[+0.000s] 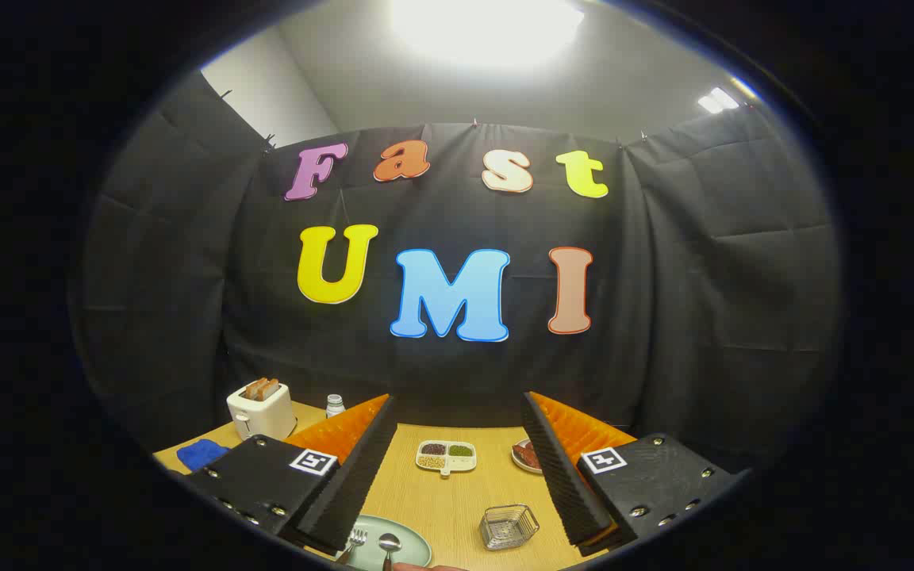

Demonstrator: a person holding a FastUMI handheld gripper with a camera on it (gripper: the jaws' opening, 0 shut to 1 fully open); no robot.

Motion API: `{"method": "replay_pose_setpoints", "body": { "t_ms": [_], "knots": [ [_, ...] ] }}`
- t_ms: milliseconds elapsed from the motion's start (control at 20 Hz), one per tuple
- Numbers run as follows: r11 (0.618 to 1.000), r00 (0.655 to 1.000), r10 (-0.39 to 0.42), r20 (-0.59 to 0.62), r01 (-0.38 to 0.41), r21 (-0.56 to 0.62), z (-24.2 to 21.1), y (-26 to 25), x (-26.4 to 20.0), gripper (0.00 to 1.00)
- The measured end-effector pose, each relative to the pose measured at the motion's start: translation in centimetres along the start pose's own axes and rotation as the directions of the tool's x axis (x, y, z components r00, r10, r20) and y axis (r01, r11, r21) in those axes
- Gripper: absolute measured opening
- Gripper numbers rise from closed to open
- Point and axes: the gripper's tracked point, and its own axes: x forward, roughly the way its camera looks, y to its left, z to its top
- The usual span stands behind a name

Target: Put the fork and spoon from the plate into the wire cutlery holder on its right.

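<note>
- The fork point(355, 541) and spoon point(388, 544) lie side by side on the pale green plate point(417, 543), heads pointing away across the table, handles running out of view; both are untouched.
- The wire cutlery holder point(509, 526) stands empty on the wooden table point(457, 500) just to the plate's right, apart from it, likely set close so each carry is short.
- The gripper point(457, 484) hangs above, its fingers spread wide and holding nothing; the plate sits by the left finger, the holder nearer the right.
- My guess is the wide spread is kept ready for coming down over a thin handle, so the first pick has not begun.
- Beyond the fingers sit a divided dish point(446, 456) of beans and grains and a small plate point(527, 456) of reddish food.
- Farther left are a white toaster point(261, 408) with bread in it, a small bottle point(335, 405) and a blue cloth point(201, 454).
- Square black-and-white marker tags sit on the gripper's body; no brand or label is readable on any object.
</note>
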Motion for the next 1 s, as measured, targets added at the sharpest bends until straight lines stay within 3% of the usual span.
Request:
{"method": "replay_pose_setpoints", "body": {
  "t_ms": [400,1000],
  "knots": [
    [1.0,1.0,0.008,0.001,-0.008,0.006,-0.5,0.6,0.1,0.96],
    [0.999,0.995,0.043,-0.094,-0.043,0.003,-3.9,1.5,0.2,0.96]
  ]
}}
